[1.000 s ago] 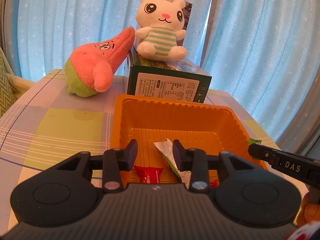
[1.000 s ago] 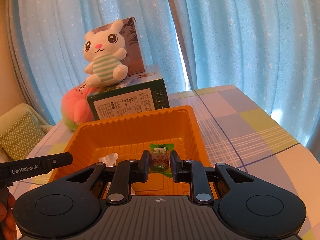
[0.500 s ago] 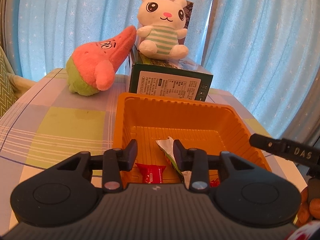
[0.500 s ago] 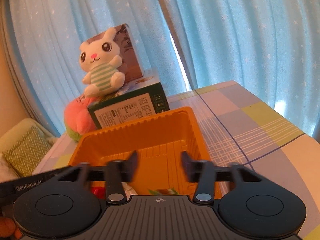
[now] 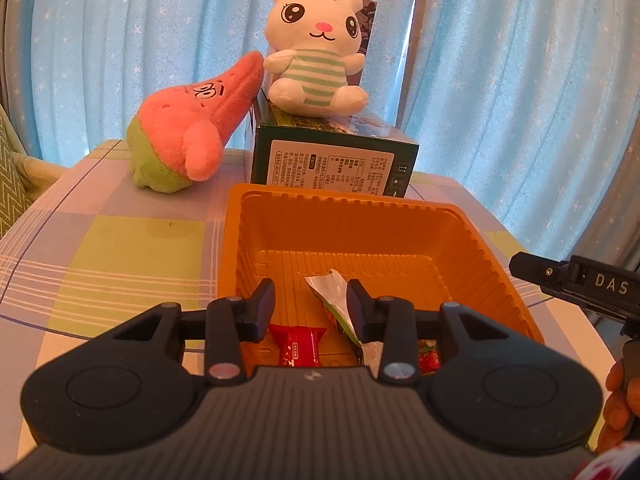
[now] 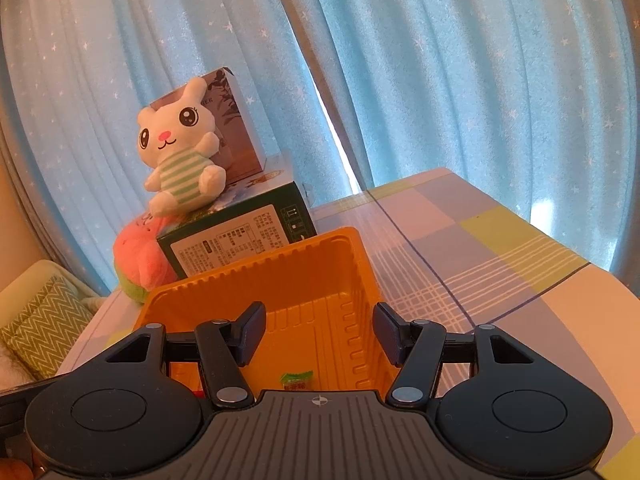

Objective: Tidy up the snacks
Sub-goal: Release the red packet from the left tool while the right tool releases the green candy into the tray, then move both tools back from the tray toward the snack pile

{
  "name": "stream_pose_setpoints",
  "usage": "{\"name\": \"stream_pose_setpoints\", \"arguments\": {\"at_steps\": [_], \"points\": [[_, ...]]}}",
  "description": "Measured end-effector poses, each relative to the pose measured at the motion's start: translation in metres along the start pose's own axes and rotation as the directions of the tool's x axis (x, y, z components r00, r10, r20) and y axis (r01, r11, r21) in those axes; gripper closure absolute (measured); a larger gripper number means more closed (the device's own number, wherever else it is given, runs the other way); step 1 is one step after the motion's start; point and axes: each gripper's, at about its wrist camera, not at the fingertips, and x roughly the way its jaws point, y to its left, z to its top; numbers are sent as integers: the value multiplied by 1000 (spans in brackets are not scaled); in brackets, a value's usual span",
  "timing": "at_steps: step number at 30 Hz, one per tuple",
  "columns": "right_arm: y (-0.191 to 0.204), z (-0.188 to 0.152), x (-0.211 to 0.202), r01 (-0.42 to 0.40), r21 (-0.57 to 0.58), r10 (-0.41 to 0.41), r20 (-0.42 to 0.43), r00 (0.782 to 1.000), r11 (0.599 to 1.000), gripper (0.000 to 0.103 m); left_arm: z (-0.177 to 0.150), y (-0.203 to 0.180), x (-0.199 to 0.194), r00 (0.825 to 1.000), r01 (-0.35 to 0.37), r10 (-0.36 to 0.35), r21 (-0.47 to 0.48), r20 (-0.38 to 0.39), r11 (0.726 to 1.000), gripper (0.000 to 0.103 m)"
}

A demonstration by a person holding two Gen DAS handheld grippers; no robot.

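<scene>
Left gripper (image 5: 310, 300) hangs over the near end of the orange tray (image 5: 320, 216), jaws partly open and gripping nothing. In the tray lie a red-wrapped snack (image 5: 296, 340) and a silver-green wrapper (image 5: 336, 300). Behind the tray, a green box (image 5: 332, 164) carries a white plush (image 5: 316, 52).

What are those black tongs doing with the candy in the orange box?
A person is sorting snacks into the orange tray. The right tongs have just opened, and the green candy lies in the tray below them. The left tongs hover open over a silver-green wrapper and a red candy.
</scene>
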Motion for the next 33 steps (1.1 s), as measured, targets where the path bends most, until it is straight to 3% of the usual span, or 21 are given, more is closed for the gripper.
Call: {"name": "stream_pose_setpoints", "arguments": {"at_steps": [6,15,19,26,33], "points": [[11,-3,-14,14,-67,-11,41,999,998,44,0,-5,-13,1000,-1,1,12,24,1000,68],[16,-11,-51,21,-82,-16,53,998,996,44,0,-24,-50,997,28,-30,31,65,999,65],[19,-21,-77,25,-87,-21,44,999,996,44,-12,-27,-74,997,39,-40,18,62,999,58],[21,-46,-132,33,-84,-32,12,999,996,44,-44,-26,-126,999,36,-36,-20,23,999,55],[23,-80,-192,40,-56,-43,-57,997,998,43,-75,-27,-187,999,45,-45,-27,-11,999,47]]}}
